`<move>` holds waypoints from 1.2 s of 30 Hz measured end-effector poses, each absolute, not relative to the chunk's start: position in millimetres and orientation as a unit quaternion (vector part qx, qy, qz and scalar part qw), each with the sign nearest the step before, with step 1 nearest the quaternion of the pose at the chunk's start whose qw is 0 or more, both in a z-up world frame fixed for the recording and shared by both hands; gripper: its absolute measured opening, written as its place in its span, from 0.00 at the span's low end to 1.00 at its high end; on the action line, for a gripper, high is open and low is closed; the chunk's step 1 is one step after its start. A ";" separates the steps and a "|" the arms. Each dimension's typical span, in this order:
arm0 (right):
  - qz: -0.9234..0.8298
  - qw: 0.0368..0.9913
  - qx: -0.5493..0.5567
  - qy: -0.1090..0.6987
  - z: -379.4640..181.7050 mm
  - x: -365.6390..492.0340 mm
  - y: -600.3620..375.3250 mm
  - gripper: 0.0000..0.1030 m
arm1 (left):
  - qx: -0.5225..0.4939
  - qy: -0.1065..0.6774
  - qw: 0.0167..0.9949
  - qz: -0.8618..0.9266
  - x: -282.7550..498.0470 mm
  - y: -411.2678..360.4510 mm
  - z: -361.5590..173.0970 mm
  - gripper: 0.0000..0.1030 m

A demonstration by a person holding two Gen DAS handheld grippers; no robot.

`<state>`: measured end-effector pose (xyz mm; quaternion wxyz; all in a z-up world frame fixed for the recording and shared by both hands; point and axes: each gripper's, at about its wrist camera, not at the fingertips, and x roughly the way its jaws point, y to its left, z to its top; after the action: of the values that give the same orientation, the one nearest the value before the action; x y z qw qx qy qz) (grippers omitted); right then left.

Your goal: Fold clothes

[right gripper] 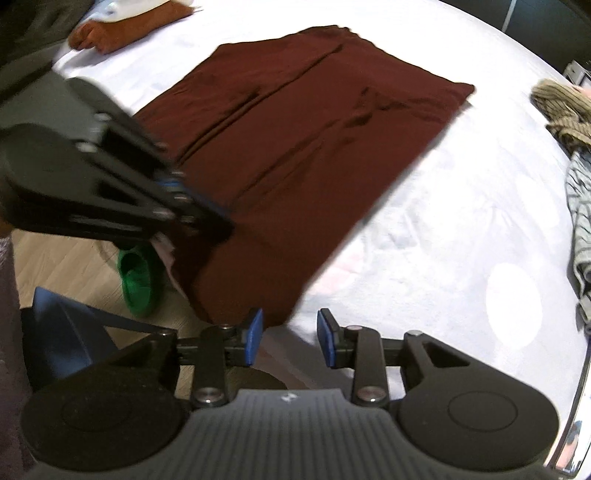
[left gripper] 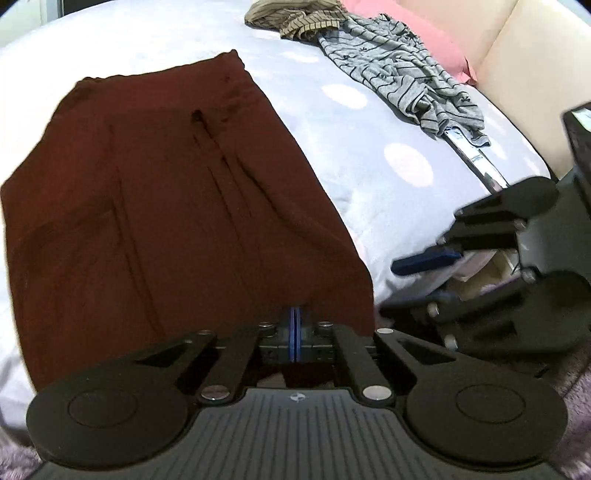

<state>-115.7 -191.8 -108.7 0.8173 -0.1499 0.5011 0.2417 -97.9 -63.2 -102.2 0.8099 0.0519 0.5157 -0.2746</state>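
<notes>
Risk number one here, as we see it, is the near hem slipping off the bed. The maroon garment lies spread flat on the pale bed cover, but its closest edge hangs over the side of the bed toward the wooden floor, so any sloppy tug could drag more of it down. Our left gripper has its blue pads pressed together right at that near edge; we can't tell for sure whether any cloth is pinched between them or it just closed on air. If it missed, lifting now folds nothing. Our right gripper stands partly open with nothing between its pads, hovering just beside the garment's near corner, so it has no hold yet. If only the left side grips and pulls, we guess the fabric skews and the fold comes out crooked. There are already creases running down the middle, and those could get locked in. The grey striped garment and the brown striped one sit well apart at the far side, so they shouldn't snag.
</notes>
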 end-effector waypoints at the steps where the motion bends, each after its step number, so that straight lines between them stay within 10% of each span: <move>1: 0.240 0.819 -0.146 0.500 -106.8 -115.9 -194.0 0.35 | 0.051 0.521 0.807 -0.272 -100.2 -61.6 -102.4 0.00; 22: 0.313 0.810 -0.166 0.467 -118.5 -110.5 -153.7 0.22 | -0.073 0.521 0.836 -0.156 -87.0 31.4 -95.6 0.01; 26: 0.308 0.810 -0.158 0.474 -104.5 -105.8 -149.3 0.24 | -0.086 0.514 0.847 -0.103 -89.5 58.1 -89.2 0.14; 30: 0.289 0.828 -0.144 0.458 -81.0 -101.8 -143.3 0.49 | -0.102 0.520 0.846 -0.060 -94.6 85.3 -92.3 0.33; 36: 0.306 0.820 -0.141 0.463 -71.0 -101.8 -111.7 0.49 | -0.114 0.546 0.829 -0.032 -97.1 111.1 -111.2 0.45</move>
<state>-101.8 -111.7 -71.0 0.8198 -0.1410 0.4629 0.3061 -97.1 111.1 -111.2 0.8291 -0.1141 0.5463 -0.0322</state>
